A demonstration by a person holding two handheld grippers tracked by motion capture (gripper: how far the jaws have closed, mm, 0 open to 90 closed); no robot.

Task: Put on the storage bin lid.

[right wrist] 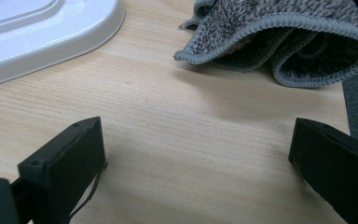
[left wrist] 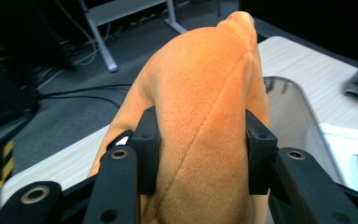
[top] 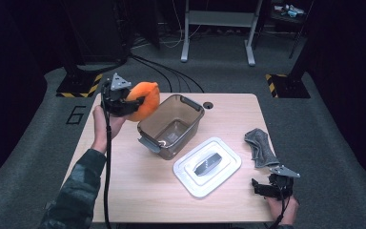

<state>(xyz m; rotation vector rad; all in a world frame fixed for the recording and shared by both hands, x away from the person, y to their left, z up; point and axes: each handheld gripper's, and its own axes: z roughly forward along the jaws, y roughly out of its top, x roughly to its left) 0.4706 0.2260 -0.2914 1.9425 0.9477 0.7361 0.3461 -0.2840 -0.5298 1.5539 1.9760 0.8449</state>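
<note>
Right gripper (top: 267,187) resting low at near table (top: 138,200) edge, jaws wide apart, nothing between. Beyond: ribbed grey cloth (right wrist: 289,37), white rounded lid (top: 207,166), clear rectangular bin (top: 171,125). Left gripper (top: 126,102) raised beside bin's far-left rim, forearm angled inward, jaws clamped on orange plush (left wrist: 205,107); seam running lengthwise, away from jaws.

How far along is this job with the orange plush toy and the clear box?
Done: the white lid lies off on the table, so the clear box stands open and looks empty. In hand: the left gripper is shut on the orange plush toy, beside the box's rim. Left, probably: putting the toy inside and fitting the lid. The right gripper is open, near the grey cloth.
</note>
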